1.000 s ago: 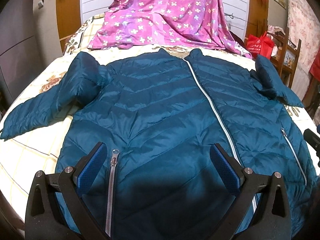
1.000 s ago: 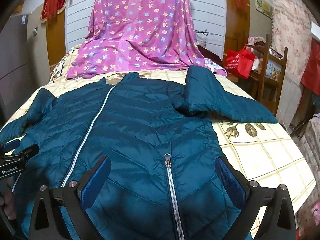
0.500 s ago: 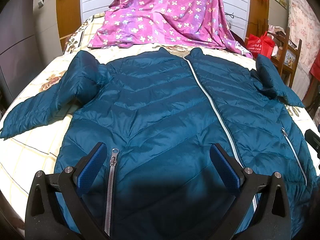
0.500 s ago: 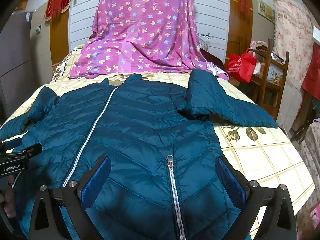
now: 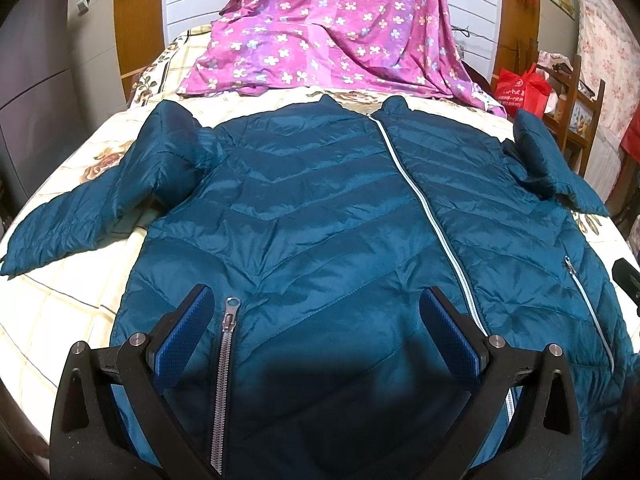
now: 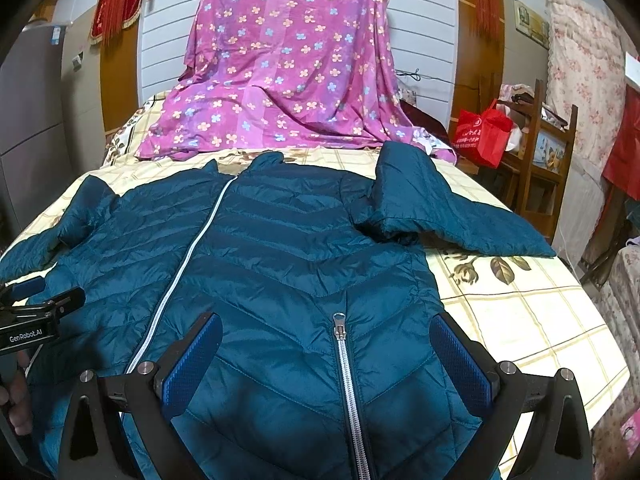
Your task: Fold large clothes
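A teal quilted puffer jacket (image 5: 320, 208) lies flat and zipped, front up, on the bed; it also shows in the right wrist view (image 6: 288, 256). Its left sleeve (image 5: 92, 208) stretches out over the bedsheet, its right sleeve (image 6: 448, 216) is bent outward. My left gripper (image 5: 316, 316) is open and empty above the jacket's lower left part, by a pocket zipper (image 5: 226, 360). My right gripper (image 6: 326, 344) is open and empty above the lower right part, over the other pocket zipper (image 6: 346, 384). The left gripper's body (image 6: 28, 320) shows at the right wrist view's left edge.
The bed (image 5: 60, 320) has a cream checked floral sheet. A pink floral cloth (image 6: 288, 80) drapes the headboard. A red bag (image 6: 480, 136) and a wooden shelf (image 6: 544, 168) stand to the bed's right. A grey cabinet (image 5: 36, 80) stands on the left.
Both grippers have risen and tilted slightly, so the jacket sits a little lower in both views. The jacket has not moved and both grippers stay open.
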Available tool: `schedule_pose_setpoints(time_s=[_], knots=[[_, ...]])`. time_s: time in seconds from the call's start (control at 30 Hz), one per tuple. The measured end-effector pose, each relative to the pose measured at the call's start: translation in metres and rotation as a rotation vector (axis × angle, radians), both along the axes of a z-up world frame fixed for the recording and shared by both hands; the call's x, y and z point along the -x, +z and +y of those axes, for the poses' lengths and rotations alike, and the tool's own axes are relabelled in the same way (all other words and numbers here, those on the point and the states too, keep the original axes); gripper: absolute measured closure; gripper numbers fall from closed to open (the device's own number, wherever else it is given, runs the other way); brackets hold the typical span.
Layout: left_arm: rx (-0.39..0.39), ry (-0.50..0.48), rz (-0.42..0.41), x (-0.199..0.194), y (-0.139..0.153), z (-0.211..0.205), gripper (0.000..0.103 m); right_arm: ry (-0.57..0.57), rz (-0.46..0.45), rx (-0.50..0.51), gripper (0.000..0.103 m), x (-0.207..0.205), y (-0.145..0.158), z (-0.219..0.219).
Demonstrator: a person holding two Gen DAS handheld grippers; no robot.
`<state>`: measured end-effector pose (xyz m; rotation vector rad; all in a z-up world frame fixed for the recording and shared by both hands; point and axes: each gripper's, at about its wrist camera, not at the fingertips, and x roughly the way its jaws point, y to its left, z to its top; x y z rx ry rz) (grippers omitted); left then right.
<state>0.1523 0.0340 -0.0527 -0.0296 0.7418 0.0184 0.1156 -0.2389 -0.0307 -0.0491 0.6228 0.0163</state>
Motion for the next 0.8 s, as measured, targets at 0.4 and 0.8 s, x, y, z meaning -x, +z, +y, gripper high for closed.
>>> schedule_pose_setpoints(time_s=[0.4, 0.8], knots=[[0.003, 0.001, -0.004, -0.0005, -0.0007, 0.0029, 0.000, 0.018, -0.021, 0.008, 0.000, 0.0020, 0.0064, 0.0059], [0.004, 0.003, -0.003, -0.0005, 0.0000, 0.0036, 0.000, 0.016, -0.021, 0.009, 0.000, 0.0031, 0.0054, 0.0059]])
